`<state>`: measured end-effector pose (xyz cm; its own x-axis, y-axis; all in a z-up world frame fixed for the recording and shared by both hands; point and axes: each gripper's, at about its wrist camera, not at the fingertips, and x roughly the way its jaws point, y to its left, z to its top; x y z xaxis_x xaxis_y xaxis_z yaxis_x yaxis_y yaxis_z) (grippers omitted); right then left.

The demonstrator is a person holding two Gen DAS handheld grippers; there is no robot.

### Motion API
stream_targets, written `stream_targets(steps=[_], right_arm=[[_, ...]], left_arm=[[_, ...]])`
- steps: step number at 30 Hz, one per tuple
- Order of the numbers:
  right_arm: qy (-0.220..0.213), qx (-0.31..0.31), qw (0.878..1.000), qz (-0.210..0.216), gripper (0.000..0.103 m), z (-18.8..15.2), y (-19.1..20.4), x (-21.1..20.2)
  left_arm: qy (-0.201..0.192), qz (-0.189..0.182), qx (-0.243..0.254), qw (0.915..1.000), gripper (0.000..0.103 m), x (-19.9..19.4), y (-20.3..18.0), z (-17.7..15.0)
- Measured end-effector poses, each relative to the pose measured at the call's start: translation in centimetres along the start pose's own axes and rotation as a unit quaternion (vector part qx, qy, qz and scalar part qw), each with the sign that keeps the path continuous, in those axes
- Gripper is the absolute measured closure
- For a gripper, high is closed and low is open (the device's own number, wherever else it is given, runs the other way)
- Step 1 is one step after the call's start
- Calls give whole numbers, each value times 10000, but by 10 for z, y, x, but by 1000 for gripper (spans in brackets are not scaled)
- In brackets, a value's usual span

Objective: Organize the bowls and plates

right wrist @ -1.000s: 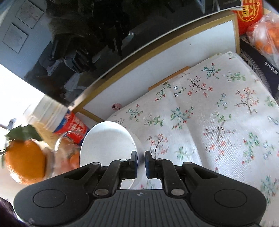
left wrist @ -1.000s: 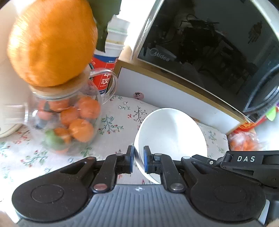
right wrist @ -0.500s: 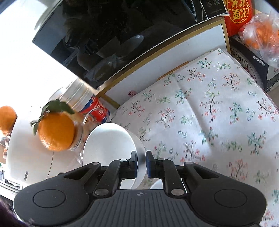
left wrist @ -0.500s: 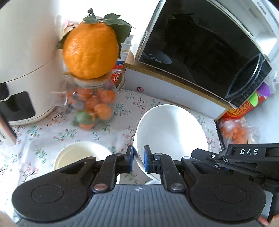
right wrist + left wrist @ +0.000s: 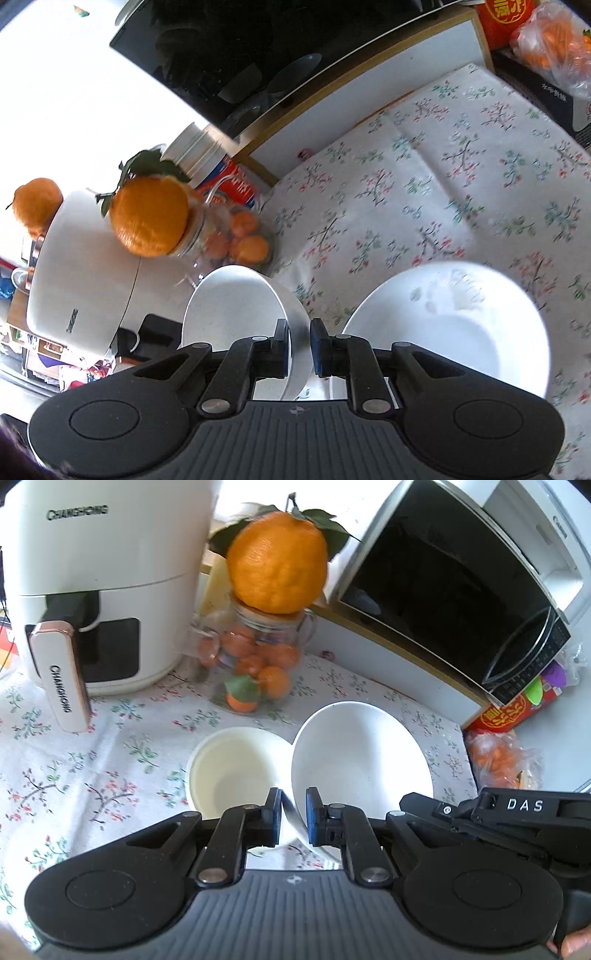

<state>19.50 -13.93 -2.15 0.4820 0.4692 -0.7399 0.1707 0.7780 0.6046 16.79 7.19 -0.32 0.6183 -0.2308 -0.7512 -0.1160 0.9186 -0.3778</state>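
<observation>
In the left wrist view my left gripper (image 5: pixel 293 821) is shut on the rim of a white bowl (image 5: pixel 360 764) and holds it tilted above the floral tablecloth. A second, cream-white bowl (image 5: pixel 232 768) sits just left of it on the cloth. In the right wrist view my right gripper (image 5: pixel 299 347) is shut on the rim of a white bowl (image 5: pixel 240 306), held tilted. A wide white plate (image 5: pixel 454 325) lies on the cloth to its right. The right gripper's body (image 5: pixel 517 812) shows at the right of the left view.
A white air fryer (image 5: pixel 92 583) stands at the back left. A glass jar of small oranges (image 5: pixel 258 668) with a big orange (image 5: pixel 277 561) on top stands behind the bowls. A microwave (image 5: pixel 454 590) is at the back right, a bag of oranges (image 5: pixel 498 760) beside it.
Both grippers have pulled back and up from the jar with their bowls still held. The air fryer, the cream bowl and the plate have come into view.
</observation>
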Motion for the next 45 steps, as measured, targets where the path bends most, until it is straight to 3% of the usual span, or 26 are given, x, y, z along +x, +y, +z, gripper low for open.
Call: stream_targets(steps=[6, 18, 45], right_arm=[[142, 13, 9996, 264, 90, -9, 7, 17], [312, -52, 9994, 100, 90, -16, 10, 56], [241, -332, 9991, 67, 89, -26, 11, 73]], left_arm=[[-126, 231, 62, 9996, 91, 0, 15, 4], [160, 564, 129, 9982, 91, 27, 32, 3], [209, 870, 307, 9955, 91, 40, 35, 2]])
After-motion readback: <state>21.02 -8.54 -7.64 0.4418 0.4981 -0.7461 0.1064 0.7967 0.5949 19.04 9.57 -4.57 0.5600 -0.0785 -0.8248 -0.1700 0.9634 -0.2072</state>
